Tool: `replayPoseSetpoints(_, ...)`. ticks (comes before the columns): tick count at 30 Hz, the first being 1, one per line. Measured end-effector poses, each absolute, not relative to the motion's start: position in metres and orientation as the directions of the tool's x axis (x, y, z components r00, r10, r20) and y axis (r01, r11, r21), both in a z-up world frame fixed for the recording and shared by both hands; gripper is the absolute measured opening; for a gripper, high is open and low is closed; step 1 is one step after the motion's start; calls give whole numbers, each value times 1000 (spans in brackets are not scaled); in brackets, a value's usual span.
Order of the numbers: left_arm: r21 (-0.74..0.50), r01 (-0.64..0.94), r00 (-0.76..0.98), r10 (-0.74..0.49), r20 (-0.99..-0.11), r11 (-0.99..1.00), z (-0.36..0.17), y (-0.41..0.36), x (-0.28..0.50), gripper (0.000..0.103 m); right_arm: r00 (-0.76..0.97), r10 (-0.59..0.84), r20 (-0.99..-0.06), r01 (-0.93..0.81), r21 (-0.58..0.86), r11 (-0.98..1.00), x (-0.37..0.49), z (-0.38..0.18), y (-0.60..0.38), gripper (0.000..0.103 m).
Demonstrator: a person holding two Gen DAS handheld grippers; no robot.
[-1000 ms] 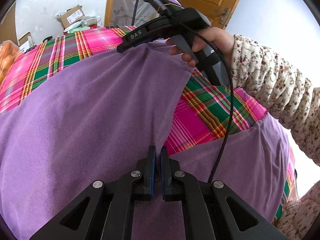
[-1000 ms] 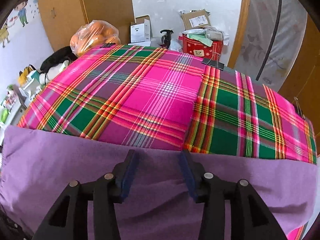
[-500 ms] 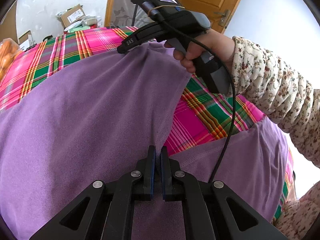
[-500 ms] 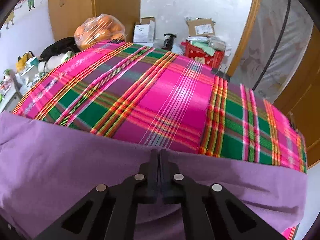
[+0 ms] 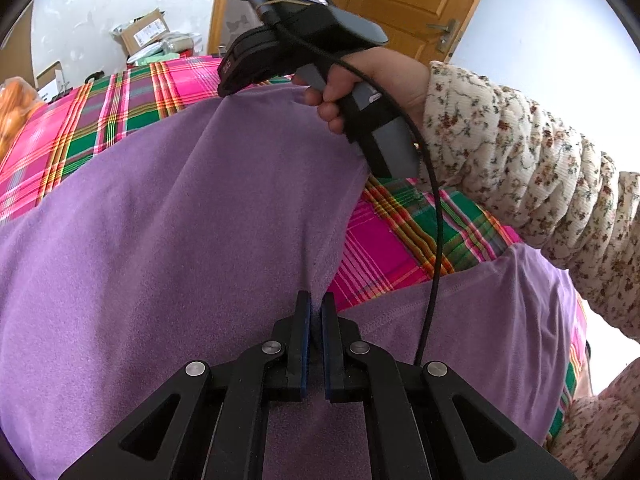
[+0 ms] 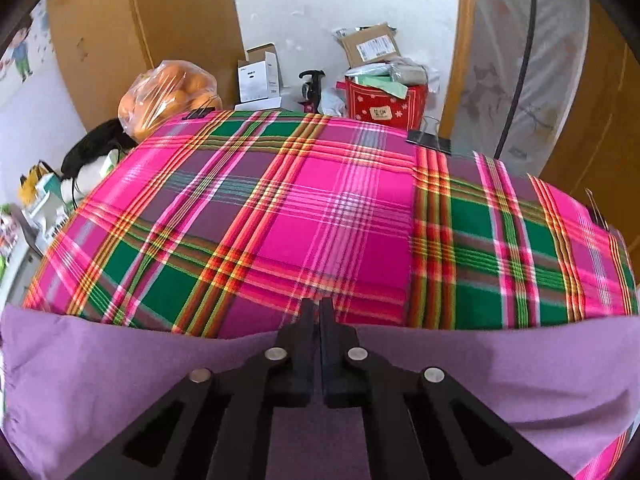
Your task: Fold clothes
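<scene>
Right wrist, tool [image 6: 319, 312] pinching garment [image 6: 120, 364] edge

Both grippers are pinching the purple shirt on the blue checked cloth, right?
Almost. Each hand-held gripper, left and right, pinches the purple shirt, but the cloth is pink and green, not blue. The right wrist view shows it.

Left gripper [image 5: 316, 312]: black angular frame with triangular cut-outs, four silver round screw heads [image 5: 272, 347] showing, blue pads lining the two fingers.

Right gripper [image 6: 320, 312]: matching black frame, silver screws, dark pads. Seen from the left wrist view, its body is showing a grey handle [image 5: 384, 148], a small lit screen with a green lamp glowing, and a black cable [image 5: 436, 240] trailing.

Person: wearing a cream sleeve [image 5: 520, 168] with small floral print.
</scene>
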State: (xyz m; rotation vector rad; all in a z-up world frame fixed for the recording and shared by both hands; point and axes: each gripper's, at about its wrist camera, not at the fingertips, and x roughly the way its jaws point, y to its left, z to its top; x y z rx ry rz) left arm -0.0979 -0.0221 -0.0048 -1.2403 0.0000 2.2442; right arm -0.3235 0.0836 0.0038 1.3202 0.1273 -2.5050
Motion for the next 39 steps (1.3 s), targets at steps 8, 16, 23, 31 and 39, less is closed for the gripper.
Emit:
replayPoseSetpoints(8, -262, -465, -412, 469, -781, -845, -7, -23, -102, 5, -610, -255, -751, 208, 159, -965, -288, 40, 167, 11)
replayPoseSetpoints(16, -290, -431, -411, 472, -780, -855, -6, -26, -104, 5, -659, -148, -737, -92, 274, -957, -230, 34, 318, 17)
replayPoseSetpoints(23, -313, -378, -420, 462, -781, -872, -4, -31, -104, 5, -660, -58, -749, -293, 328, -898, -218, 13, 395, 33)
replayPoseSetpoints(31, -379, -276, -438, 466, -769, -883, -3, -47, -113, 5, -666, 15, -746, -370, 312, -875, -237, -2, 417, 42)
replayPoseSetpoints(39, -390, -244, -437, 459, -773, -888, -4, -51, -117, 5, -671, 52, -740, -403, 305, -863, -252, -4, 415, 39)
